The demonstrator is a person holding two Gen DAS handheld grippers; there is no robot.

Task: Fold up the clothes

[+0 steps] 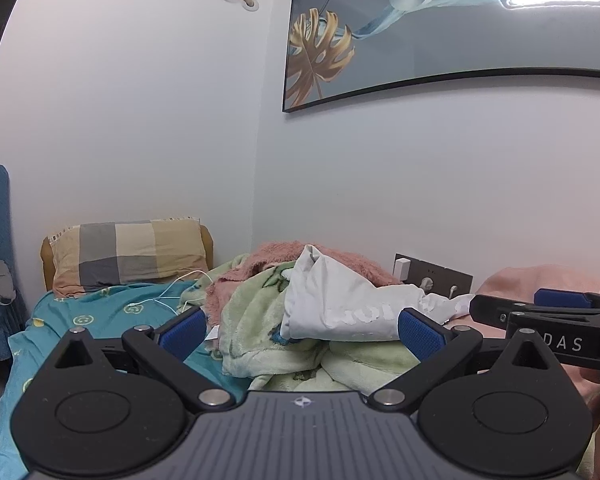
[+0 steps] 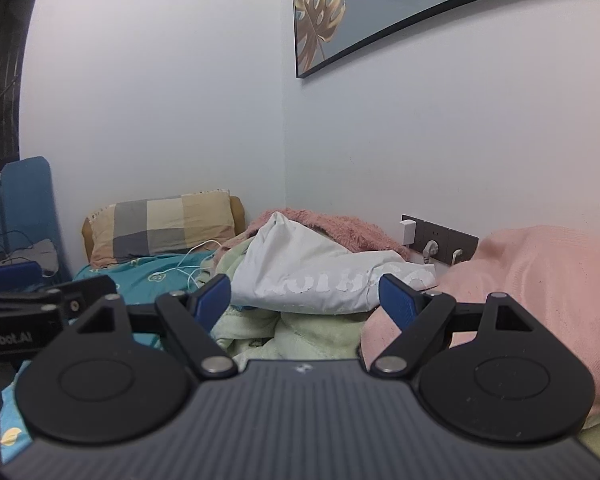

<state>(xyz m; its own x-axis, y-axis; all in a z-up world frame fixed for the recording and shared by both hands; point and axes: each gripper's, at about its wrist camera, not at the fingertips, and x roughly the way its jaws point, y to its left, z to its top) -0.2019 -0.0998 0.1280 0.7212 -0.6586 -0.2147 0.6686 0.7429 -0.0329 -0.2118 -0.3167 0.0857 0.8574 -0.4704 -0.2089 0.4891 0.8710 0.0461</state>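
Only right wrist view shows pink garment (image 2: 540,280) fully; white garment (image 1: 340,300) in both.

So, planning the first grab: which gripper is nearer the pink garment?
Right. The right gripper hovers open with the pink garment just beside its right finger. The left gripper hovers open farther left, over the green blanket.

Both grippers: left gripper (image 1: 302,326) & right gripper (image 2: 305,294) black w/ blue ribbed pads, silver pivot screws, grey ribbed housing, white lettering on side.
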